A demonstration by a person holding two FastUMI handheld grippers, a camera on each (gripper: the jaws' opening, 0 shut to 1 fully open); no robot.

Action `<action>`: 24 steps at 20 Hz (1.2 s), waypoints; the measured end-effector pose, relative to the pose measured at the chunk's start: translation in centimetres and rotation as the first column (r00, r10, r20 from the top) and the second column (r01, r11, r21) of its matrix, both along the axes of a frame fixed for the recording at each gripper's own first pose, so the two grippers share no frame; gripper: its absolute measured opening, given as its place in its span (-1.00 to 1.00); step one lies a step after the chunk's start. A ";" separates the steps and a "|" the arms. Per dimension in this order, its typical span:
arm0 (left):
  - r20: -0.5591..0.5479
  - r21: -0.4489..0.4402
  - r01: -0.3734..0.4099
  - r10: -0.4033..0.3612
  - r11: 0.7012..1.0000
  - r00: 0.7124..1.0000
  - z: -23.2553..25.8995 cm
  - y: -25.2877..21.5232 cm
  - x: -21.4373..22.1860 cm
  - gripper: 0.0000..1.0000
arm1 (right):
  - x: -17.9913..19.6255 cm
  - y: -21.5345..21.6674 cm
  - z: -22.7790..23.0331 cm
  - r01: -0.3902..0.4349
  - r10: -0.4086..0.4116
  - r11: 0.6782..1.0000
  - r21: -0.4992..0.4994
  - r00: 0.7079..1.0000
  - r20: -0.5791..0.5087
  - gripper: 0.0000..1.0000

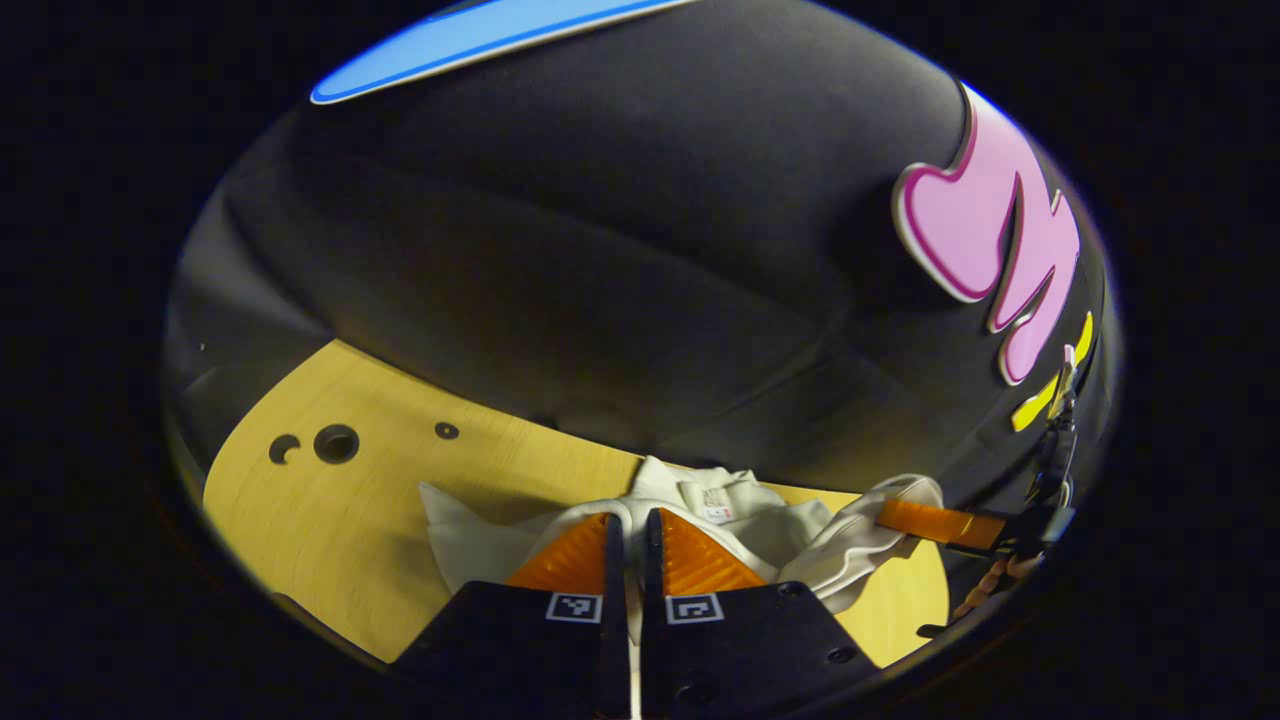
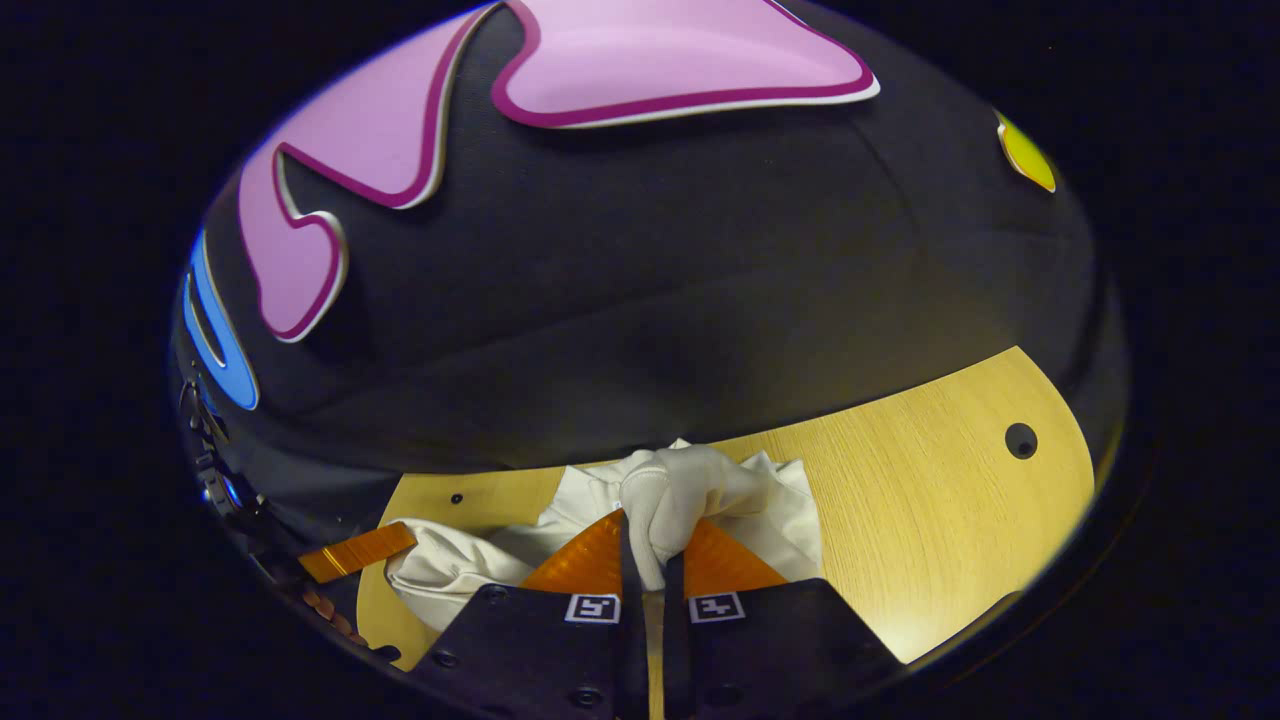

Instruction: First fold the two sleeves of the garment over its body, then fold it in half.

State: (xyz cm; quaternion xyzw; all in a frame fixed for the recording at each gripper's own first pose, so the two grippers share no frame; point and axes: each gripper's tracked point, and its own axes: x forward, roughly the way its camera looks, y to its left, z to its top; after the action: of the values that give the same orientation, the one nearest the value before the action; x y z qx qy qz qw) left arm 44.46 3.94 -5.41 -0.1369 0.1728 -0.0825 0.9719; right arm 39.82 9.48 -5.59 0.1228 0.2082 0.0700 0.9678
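Observation:
A white garment [image 1: 740, 515] lies bunched on the wooden table [image 1: 330, 520], with a label near its collar. In the left gripper view my left gripper [image 1: 634, 535] is shut on a white fold of it, the cloth running down between the fingers. Farther right in that view the right gripper [image 1: 935, 522] holds another bunch of the cloth. In the right gripper view my right gripper [image 2: 648, 550] is shut on a thick rolled edge of the garment [image 2: 690, 490], which rises over the fingertips. At the left of that view the left gripper [image 2: 360, 550] holds the garment's other end.
The wooden table [image 2: 940, 480] has several round holes, one [image 1: 336, 443] at the left and one [image 2: 1021, 440] at the right. The booth's black cloth wall rises close behind the garment. A person's fingers [image 1: 995, 585] show at the far right edge.

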 end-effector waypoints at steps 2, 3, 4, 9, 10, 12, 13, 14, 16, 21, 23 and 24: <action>0.015 0.061 -0.004 0.003 0.998 1.000 -1.2 0.1 1.8 -0.63 | 1.3 -0.1 -0.9 0.029 -0.029 1.000 -0.001 0.999 0.018 -0.70; 0.021 0.107 -0.021 0.019 0.994 1.000 -1.6 0.5 2.5 -0.58 | 2.1 -0.7 -1.3 0.052 -0.051 0.998 -0.027 0.998 0.035 -0.47; 0.025 0.150 -0.034 0.030 0.988 0.999 -1.9 1.1 2.5 -0.14 | 2.4 -0.9 -1.5 0.065 -0.062 0.997 -0.048 0.997 0.047 -0.02; 0.009 0.187 -0.053 0.052 0.981 0.999 -1.6 1.6 1.5 0.94 | -0.3 -1.9 -3.0 0.023 -0.017 0.987 -0.157 0.999 0.038 0.88; 0.025 0.198 -0.063 0.060 0.978 0.998 -0.9 2.0 1.1 0.94 | -1.5 -1.7 -3.3 0.018 -0.011 0.985 -0.171 0.999 0.040 0.97; 0.057 0.209 -0.071 0.060 0.975 0.997 0.9 2.3 -1.0 0.94 | -3.2 -1.6 -2.8 0.015 -0.006 0.983 -0.183 0.999 0.054 0.97; 0.074 0.215 -0.073 0.058 0.974 0.996 1.7 2.4 -1.8 0.94 | -3.9 -1.5 -2.4 0.017 -0.005 0.983 -0.185 0.998 0.067 0.96; 0.088 0.221 -0.074 0.056 0.972 0.995 2.4 2.4 -2.4 0.94 | -4.5 -1.6 -1.8 0.019 -0.003 0.982 -0.190 0.997 0.080 0.97; 0.115 0.231 -0.075 0.049 0.970 0.992 3.5 2.5 -3.9 0.95 | -5.7 -1.5 -0.5 0.022 -0.002 0.981 -0.194 0.995 0.105 0.96; 0.154 0.202 -0.070 0.039 0.977 0.987 6.4 2.4 -8.7 0.95 | -9.2 -1.8 4.1 0.034 0.001 0.979 -0.200 0.985 0.173 0.97; 0.178 0.183 -0.072 0.039 0.981 0.983 7.8 2.6 -11.3 0.95 | -11.4 -2.1 6.0 0.046 -0.004 0.978 -0.202 0.979 0.204 0.96; 0.185 0.184 -0.066 0.031 0.981 0.982 8.1 2.7 -12.6 0.95 | -12.4 -2.4 6.8 0.055 -0.008 0.977 -0.208 0.976 0.217 0.96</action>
State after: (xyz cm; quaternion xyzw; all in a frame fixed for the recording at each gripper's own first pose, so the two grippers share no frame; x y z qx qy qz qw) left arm 31.83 6.61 2.73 -0.0398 0.0875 -0.0541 0.9939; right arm 27.47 7.08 1.16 0.0135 0.1065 0.0447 0.9932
